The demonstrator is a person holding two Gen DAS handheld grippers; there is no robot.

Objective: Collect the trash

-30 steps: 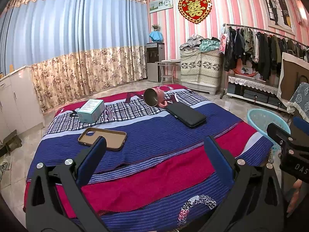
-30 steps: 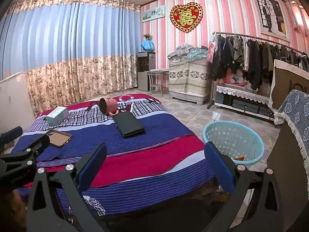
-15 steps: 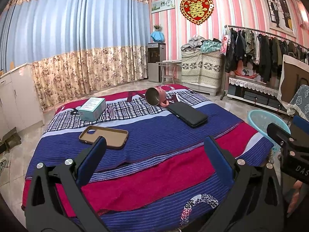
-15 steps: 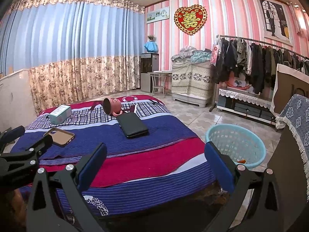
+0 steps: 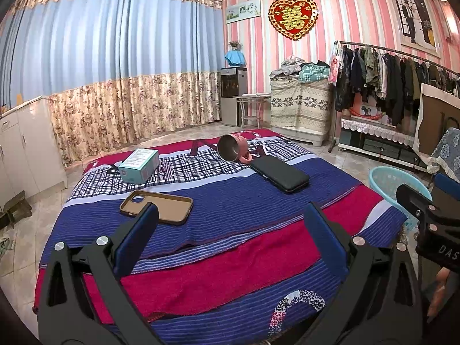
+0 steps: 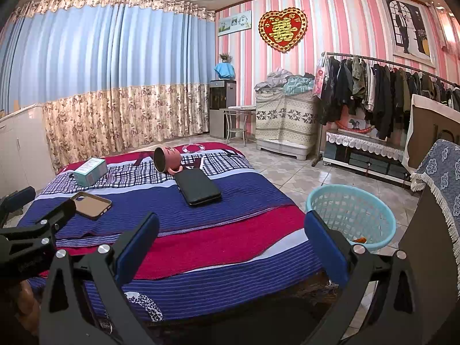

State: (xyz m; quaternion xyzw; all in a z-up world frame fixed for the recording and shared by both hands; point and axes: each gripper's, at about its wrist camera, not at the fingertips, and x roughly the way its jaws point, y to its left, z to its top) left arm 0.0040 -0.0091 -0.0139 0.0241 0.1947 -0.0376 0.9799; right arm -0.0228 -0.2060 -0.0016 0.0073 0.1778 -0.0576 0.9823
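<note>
A light blue basket (image 6: 352, 215) stands on the floor right of the bed, with a small orange scrap (image 6: 359, 240) inside; its rim (image 5: 386, 176) shows at the right in the left wrist view. On the striped bedspread (image 5: 230, 215) lie a teal box (image 5: 139, 165), a brown phone case (image 5: 156, 207), a tipped pink mug (image 5: 231, 151) and a black wallet (image 5: 279, 174). My left gripper (image 5: 230, 233) hangs open over the bed's near end, nothing between its fingers. My right gripper (image 6: 230, 237) is open too, above the bed's near right corner, empty.
A clothes rack (image 6: 382, 97) and low shelf line the right wall. A covered chest (image 6: 284, 120), small table (image 6: 237, 123) and water dispenser (image 6: 221, 109) stand at the back. White cabinets (image 5: 26, 149) sit on the left. Tiled floor (image 6: 290, 172) lies between bed and rack.
Both grippers have shifted slightly, so the room has slid a little in each view. Both stay open and empty. Nothing on the bed has moved.
</note>
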